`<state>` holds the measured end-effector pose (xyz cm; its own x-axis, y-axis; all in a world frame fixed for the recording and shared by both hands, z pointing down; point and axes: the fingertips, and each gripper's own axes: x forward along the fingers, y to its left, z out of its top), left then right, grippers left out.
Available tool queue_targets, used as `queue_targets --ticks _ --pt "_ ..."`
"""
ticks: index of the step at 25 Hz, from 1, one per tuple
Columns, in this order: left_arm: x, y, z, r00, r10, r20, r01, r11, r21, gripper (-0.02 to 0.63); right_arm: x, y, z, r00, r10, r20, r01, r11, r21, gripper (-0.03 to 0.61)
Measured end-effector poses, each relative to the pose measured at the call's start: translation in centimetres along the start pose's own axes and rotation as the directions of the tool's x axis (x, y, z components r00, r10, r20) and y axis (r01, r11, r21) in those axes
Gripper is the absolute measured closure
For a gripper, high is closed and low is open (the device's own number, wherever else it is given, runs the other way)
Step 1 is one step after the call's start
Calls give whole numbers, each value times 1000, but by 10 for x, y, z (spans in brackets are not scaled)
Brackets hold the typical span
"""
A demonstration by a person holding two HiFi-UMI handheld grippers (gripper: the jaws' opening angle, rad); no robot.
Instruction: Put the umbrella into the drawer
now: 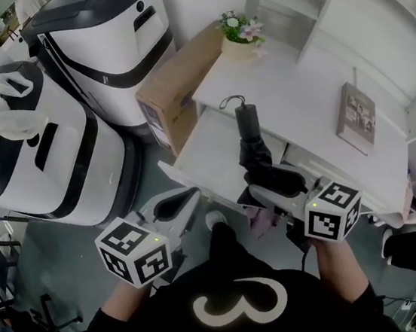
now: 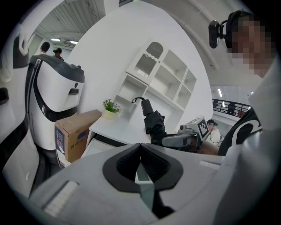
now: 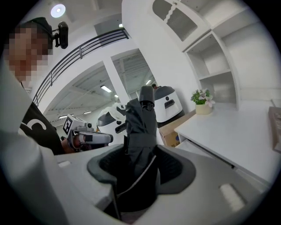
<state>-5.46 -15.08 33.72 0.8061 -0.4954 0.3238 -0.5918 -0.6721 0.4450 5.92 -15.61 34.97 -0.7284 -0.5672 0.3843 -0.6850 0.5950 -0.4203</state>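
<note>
One umbrella (image 3: 139,127) sits clamped in right tongs (image 3: 139,169).

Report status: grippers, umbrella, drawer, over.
Right hand-held gripper shut on umbrella. Left hand-held gripper shut, empty. Drawer open, umbrella not yet in; nothing seen blocking.

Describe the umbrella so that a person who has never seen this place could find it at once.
Start at the white desk with the shelf unit; below its top a drawer stands open. By that drawer the right gripper holds the umbrella by its lower end, wrist loop at the top. It alone is black and folded; the flower pot and the book rest on the desktop.
</note>
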Motion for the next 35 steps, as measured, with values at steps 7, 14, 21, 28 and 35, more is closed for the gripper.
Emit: queue_targets --ticks 7,14,21,28,35 --pt "34 46 13 999 24 -31 -25 999 -36 604 55 -59 1 997 15 -75 -12 999 53 354" --pt "57 81 18 998 35 -44 -38 996 -87 604 100 -110 -24 978 -11 -206 28 996 79 354" --pt "80 109 15 997 52 -62 -59 990 -125 604 138 -146 -60 939 -50 -340 57 998 9 354" --pt "93 138 6 994 73 -86 -87 983 -165 604 176 -180 -107 878 -77 -472 65 997 -43 354" --pt "95 167 -3 989 107 -99 -127 967 -220 604 203 -208 -162 799 -134 -586 63 988 -140 354"
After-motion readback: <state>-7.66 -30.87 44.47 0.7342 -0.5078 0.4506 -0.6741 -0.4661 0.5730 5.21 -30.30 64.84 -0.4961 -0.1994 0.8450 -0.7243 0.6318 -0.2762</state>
